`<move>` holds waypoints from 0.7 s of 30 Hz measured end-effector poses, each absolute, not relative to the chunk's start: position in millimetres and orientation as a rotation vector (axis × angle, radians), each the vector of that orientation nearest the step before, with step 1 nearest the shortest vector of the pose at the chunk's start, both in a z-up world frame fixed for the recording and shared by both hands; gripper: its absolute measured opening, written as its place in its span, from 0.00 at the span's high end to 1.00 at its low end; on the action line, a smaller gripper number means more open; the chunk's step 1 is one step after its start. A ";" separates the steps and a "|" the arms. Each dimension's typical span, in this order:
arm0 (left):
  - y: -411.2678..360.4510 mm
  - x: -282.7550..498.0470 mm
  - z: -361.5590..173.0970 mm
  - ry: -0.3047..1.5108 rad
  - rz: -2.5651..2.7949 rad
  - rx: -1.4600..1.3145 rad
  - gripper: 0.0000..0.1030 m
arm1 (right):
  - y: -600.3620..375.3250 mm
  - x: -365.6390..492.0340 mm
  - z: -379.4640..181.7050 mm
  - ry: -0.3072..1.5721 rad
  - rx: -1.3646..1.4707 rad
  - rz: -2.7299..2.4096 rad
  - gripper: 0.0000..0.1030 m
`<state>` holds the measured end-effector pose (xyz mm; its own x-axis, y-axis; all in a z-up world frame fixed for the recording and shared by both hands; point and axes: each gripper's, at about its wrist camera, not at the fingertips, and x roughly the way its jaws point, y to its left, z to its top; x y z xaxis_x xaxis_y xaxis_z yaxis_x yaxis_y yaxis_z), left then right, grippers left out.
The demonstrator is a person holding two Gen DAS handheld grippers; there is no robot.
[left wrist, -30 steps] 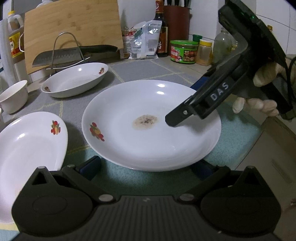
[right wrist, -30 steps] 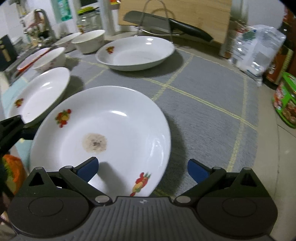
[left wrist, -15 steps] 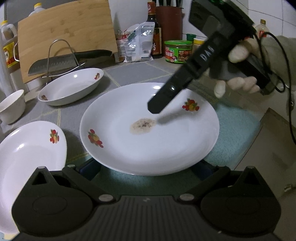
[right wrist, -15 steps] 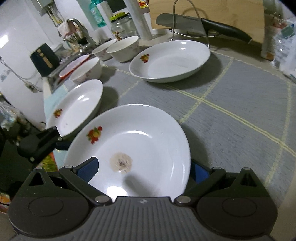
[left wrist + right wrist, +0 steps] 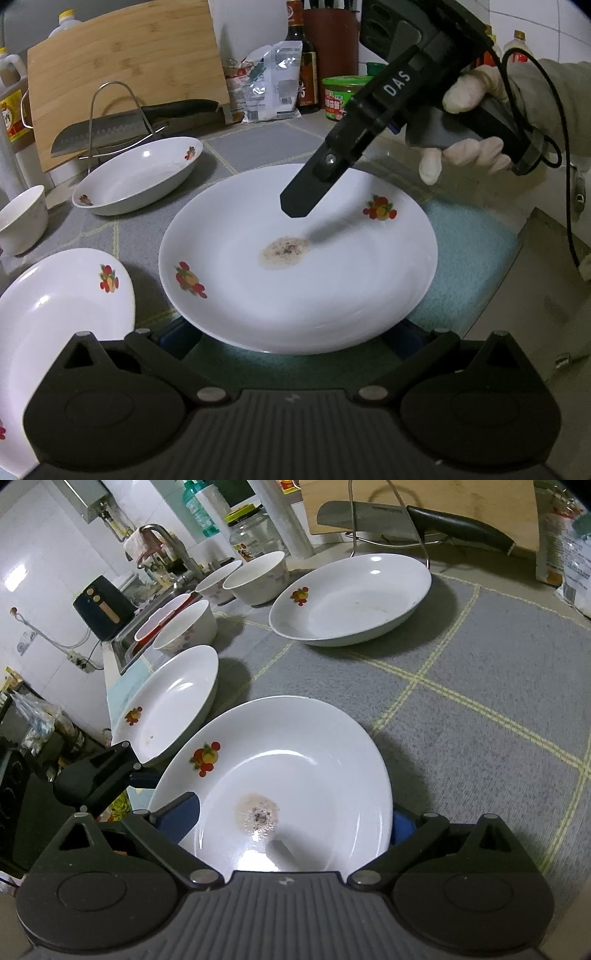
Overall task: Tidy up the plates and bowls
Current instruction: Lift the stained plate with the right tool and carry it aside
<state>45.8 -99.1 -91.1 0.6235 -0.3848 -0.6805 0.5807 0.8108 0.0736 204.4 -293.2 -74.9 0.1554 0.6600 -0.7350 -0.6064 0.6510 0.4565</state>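
Observation:
A white plate (image 5: 295, 280) with fruit prints and a brown stain in its middle lies on a teal cloth (image 5: 469, 258) near the counter's front. My left gripper (image 5: 290, 334) is open, and the plate's near rim covers both of its fingertips. In the right wrist view the left gripper's fingers (image 5: 110, 771) sit at the rim of the stained plate (image 5: 295, 760). My right gripper (image 5: 291, 821) is open across the opposite rim, with one blue pad over the dish and the other outside it. One of the right gripper's fingers (image 5: 306, 192) hovers above the plate, held by a gloved hand (image 5: 469, 147).
A second printed plate (image 5: 170, 701) lies to the left and a deeper one (image 5: 351, 598) sits further back. Several bowls (image 5: 255, 578) stand by the sink. A cleaver on a wire rack (image 5: 122, 125), a cutting board, bottles and a green jar (image 5: 343, 96) line the wall.
The right gripper has swung up and over the stained plate, so the plate's rim now sits between its fingers. The left gripper has stayed at the near rim.

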 end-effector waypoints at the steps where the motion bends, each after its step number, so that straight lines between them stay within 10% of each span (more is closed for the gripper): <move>1: -99.3 46.3 -90.9 0.705 -0.564 0.302 0.00 | -292.9 203.8 -74.7 1.084 0.055 0.907 0.01; 21: -119.5 73.0 -74.2 0.673 -0.616 0.342 0.01 | -320.3 205.4 -50.9 1.001 0.028 0.838 0.01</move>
